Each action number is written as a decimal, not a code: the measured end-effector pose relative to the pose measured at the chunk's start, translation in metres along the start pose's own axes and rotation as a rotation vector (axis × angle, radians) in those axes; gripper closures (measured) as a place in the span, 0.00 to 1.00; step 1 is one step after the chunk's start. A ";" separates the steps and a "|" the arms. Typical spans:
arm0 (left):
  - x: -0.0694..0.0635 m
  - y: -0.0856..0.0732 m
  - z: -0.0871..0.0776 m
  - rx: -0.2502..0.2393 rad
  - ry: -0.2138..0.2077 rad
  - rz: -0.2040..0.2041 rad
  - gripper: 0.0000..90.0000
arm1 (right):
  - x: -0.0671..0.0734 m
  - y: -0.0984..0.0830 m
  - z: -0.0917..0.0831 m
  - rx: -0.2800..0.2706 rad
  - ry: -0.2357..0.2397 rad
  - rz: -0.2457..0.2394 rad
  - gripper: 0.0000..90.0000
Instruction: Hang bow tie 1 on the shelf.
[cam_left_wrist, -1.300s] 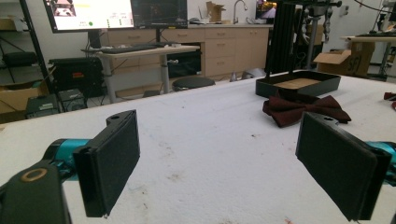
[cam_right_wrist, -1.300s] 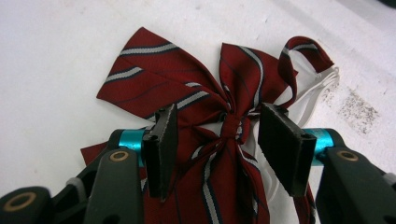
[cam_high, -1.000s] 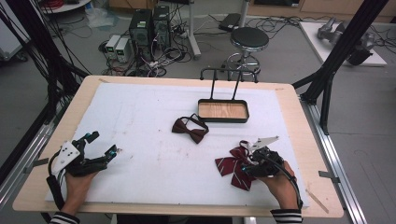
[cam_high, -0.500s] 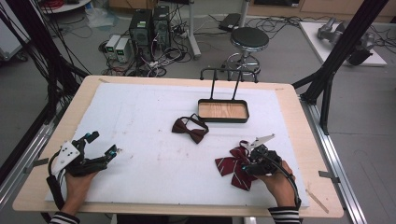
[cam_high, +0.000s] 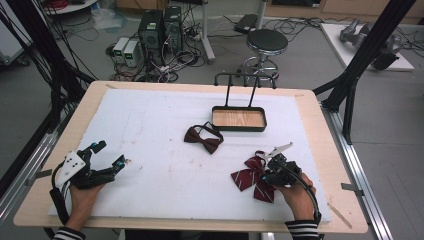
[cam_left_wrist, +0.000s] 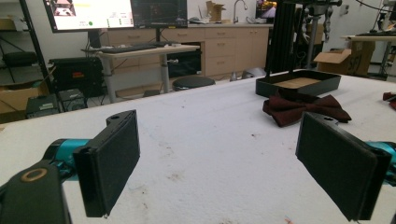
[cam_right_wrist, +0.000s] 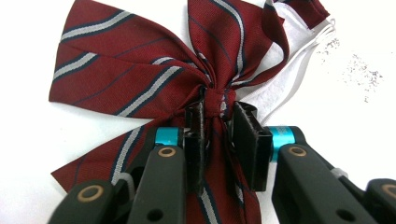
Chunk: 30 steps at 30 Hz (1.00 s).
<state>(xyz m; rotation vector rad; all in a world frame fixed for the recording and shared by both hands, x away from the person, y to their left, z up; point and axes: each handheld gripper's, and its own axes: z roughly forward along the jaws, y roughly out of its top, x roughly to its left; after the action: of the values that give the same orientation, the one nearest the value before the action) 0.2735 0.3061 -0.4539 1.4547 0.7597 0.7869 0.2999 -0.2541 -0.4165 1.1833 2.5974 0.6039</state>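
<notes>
High view overhead; tongs views low, close, sharing table (cam_high: 165, 150).

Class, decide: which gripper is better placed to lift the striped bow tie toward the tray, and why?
The right gripper: its jaws have just closed on the striped bow tie's knot. The left gripper rests open, far across the table from the tray.

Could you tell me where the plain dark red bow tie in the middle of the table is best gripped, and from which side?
Probably at the narrow centre knot of the plain bow tie, coming straight down from above. It lies flat on the white mat, its wings flare wide and floppy, and the pinched middle is its slimmest, firmest part; the striped bow tie is gripped at its own knot likewise.
</notes>
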 end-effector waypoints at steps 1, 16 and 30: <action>0.000 0.000 0.000 0.000 0.000 0.000 0.16 | 0.000 0.000 0.000 0.000 0.000 0.003 0.83; 0.000 0.000 0.000 0.000 0.001 0.001 0.16 | -0.001 -0.005 -0.001 -0.045 0.010 0.028 0.85; 0.000 0.000 0.000 0.000 0.001 -0.001 0.16 | -0.001 -0.005 -0.010 -0.171 0.037 0.064 0.85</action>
<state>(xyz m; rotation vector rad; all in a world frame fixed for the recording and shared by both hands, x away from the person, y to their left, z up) 0.2735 0.3061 -0.4539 1.4535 0.7609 0.7877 0.2940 -0.2606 -0.4095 1.2145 2.4871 0.8493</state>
